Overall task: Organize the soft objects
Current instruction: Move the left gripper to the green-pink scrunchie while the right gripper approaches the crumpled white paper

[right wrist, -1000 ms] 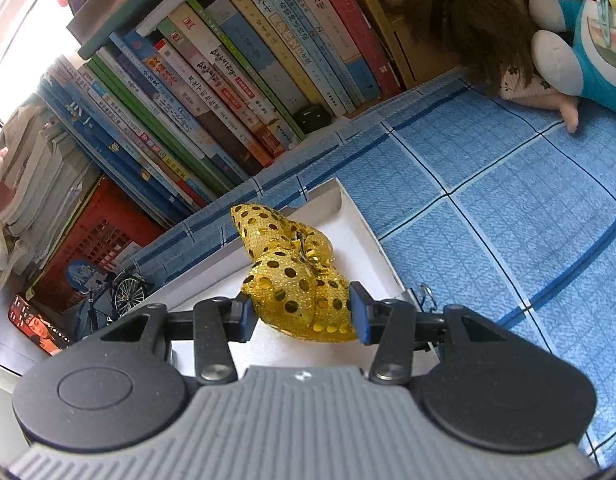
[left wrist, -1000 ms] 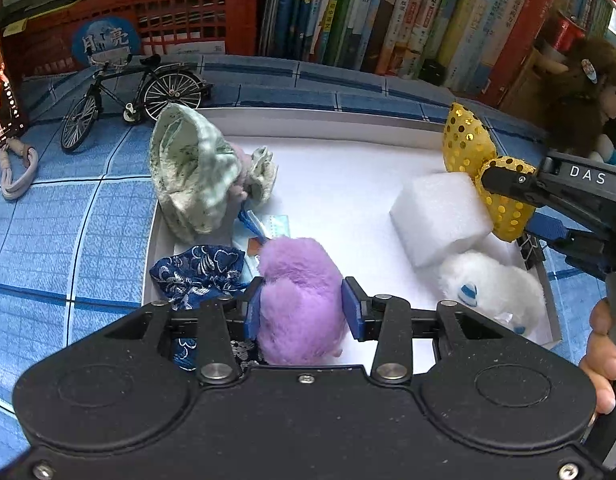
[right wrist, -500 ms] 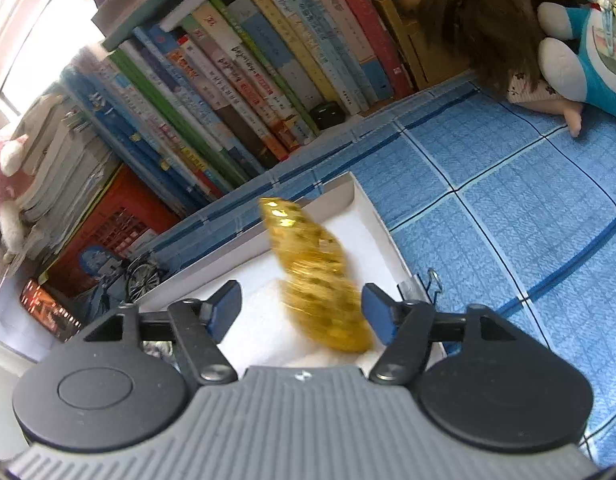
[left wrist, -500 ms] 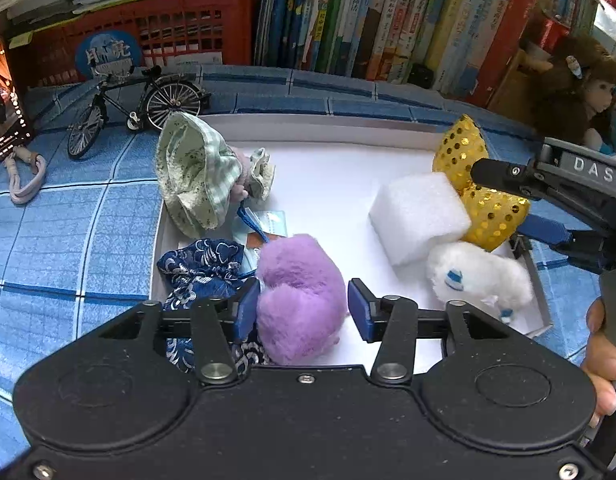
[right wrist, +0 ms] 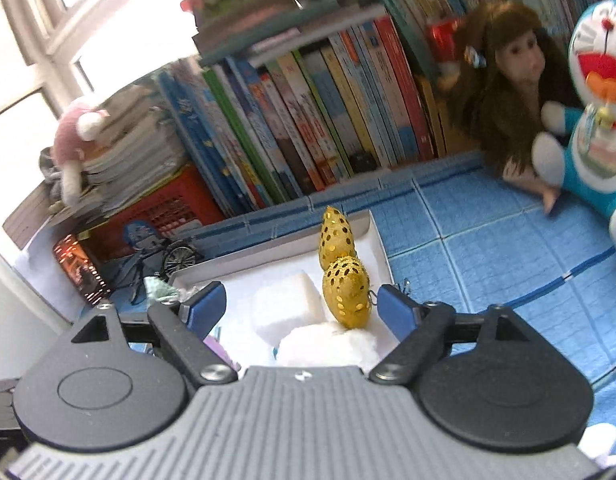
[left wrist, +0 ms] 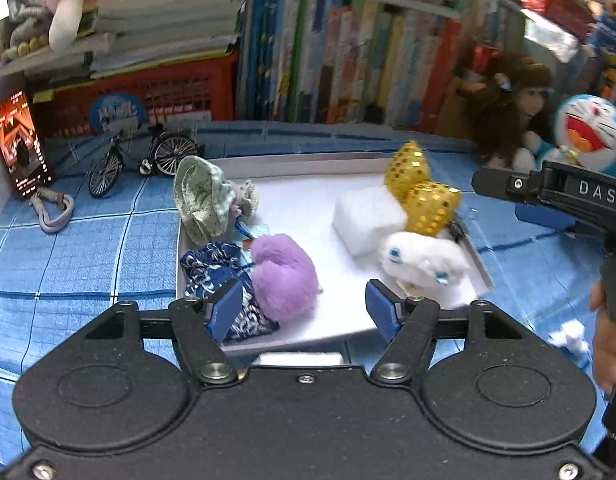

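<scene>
A shallow white tray (left wrist: 291,168) lies on the blue checked cloth and holds soft things: a purple plush (left wrist: 283,276), a dark blue patterned pouch (left wrist: 211,268), a pale green fabric piece (left wrist: 199,204), a white foam block (left wrist: 368,216), a white plush (left wrist: 424,260) and a gold sequin bow (left wrist: 424,196). My left gripper (left wrist: 303,308) hangs above the tray's near edge, its jaws opening, the purple plush lying free below them. My right gripper (right wrist: 299,304) is raised, jaws opening, off the gold bow (right wrist: 344,292), which rests by the foam block (right wrist: 283,308).
A row of books (right wrist: 308,128) and a red basket (left wrist: 155,92) stand behind the tray. A toy bicycle (left wrist: 139,160) and a lit phone (left wrist: 21,144) sit at the left. A long-haired doll (right wrist: 508,80) and a blue cat plush (right wrist: 596,120) sit at the right.
Both grippers let go and rose back from the tray. The left released the purple plush; the right released the gold bow, which now lies against the foam block.
</scene>
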Demonstrator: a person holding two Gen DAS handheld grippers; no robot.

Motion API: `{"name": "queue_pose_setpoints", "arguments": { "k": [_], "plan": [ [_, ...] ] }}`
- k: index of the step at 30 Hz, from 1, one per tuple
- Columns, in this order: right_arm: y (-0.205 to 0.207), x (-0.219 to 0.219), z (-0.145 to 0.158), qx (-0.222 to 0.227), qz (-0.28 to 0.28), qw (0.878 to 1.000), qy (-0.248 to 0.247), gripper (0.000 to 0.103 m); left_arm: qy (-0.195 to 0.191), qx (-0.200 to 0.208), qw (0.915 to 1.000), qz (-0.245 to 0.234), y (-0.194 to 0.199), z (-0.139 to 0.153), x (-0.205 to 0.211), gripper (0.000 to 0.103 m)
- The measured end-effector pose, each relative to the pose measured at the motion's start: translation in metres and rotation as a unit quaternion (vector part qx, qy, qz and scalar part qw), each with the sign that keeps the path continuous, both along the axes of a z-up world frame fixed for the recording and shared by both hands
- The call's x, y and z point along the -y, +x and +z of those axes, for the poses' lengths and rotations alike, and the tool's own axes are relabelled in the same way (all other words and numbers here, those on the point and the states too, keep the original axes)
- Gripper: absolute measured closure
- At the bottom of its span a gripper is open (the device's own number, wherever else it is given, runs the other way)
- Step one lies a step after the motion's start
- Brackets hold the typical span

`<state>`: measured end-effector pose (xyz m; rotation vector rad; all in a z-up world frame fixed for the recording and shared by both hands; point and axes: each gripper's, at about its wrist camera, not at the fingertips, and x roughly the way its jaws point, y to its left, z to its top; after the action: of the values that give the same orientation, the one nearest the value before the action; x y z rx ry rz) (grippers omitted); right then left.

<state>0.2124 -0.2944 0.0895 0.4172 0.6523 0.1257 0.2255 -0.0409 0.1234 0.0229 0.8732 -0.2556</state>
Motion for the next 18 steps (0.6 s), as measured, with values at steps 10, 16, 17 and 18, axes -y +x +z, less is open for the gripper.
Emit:
{"name": "queue_pose_setpoints", "arguments": {
  "k": [10, 16, 17, 18],
  "plan": [
    [-0.076, 0.019, 0.009, 0.073, 0.004, 0.997, -0.013, 0.007, -0.033, 0.057, 0.9969, -0.042, -0.069, 0.004, -0.002, 0.033],
    [-0.113, 0.023, -0.001, 0.103, -0.013, 0.994, -0.046, 0.005, -0.043, 0.095, 0.9934, -0.049, -0.105, -0.007, -0.005, 0.032],
    [-0.118, 0.023, -0.003, 0.105, -0.016, 0.993, -0.050, 0.005, -0.046, 0.097, 0.9930, -0.049, -0.109, -0.009, -0.006, 0.031],
    [-0.122, 0.024, -0.006, 0.107, -0.018, 0.993, -0.056, 0.005, -0.050, 0.098, 0.9927, -0.050, -0.114, -0.011, -0.007, 0.031]
  ]
}}
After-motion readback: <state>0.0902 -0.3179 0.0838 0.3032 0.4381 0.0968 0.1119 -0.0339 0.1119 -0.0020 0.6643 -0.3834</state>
